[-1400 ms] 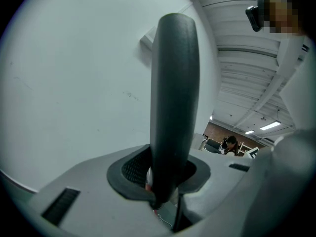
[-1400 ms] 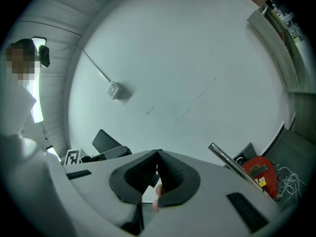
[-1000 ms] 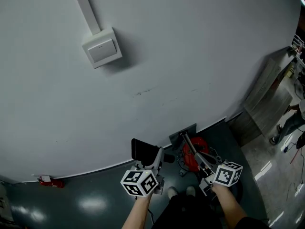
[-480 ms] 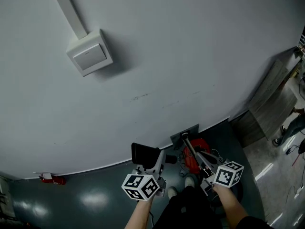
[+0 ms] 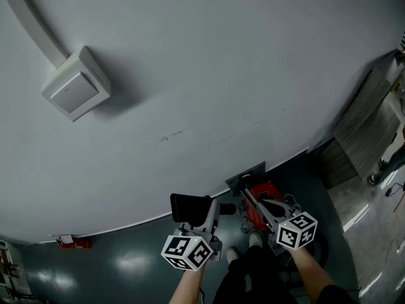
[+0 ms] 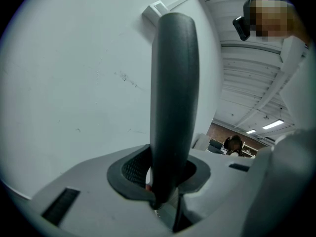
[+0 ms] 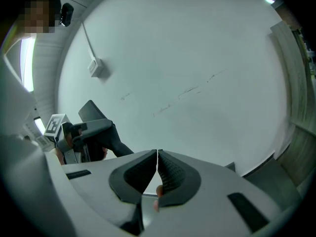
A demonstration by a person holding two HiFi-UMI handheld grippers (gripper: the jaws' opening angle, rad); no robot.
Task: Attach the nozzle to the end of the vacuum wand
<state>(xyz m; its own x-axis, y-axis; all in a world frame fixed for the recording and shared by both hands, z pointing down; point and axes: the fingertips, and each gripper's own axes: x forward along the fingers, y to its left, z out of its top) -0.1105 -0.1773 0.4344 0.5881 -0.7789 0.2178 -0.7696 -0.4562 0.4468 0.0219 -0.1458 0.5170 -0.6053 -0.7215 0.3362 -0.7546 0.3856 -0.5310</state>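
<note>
My left gripper (image 5: pixel 211 213) is shut on a black nozzle (image 5: pixel 188 208) and holds it up in front of the pale wall. In the left gripper view the nozzle (image 6: pixel 174 98) stands as a dark tube between the pads of that gripper (image 6: pixel 160 174). My right gripper (image 5: pixel 250 199) reaches over a red vacuum body (image 5: pixel 262 210) on the floor. Its jaws (image 7: pixel 157 169) are shut with nothing between them. In the right gripper view the nozzle (image 7: pixel 93 113) shows at the left. I cannot make out the wand's end.
A pale wall (image 5: pixel 209 75) fills most of the view, with a switch box (image 5: pixel 74 92) and its conduit at the upper left. A small red thing (image 5: pixel 69 242) lies where wall meets floor. A wooden panel (image 5: pixel 364 132) leans at the right. My shoes (image 5: pixel 243 253) are below.
The head view has swung, so the switch box has drifted left. The right gripper has sunk a little and rolled. The left gripper, still on the nozzle, has shifted slightly.
</note>
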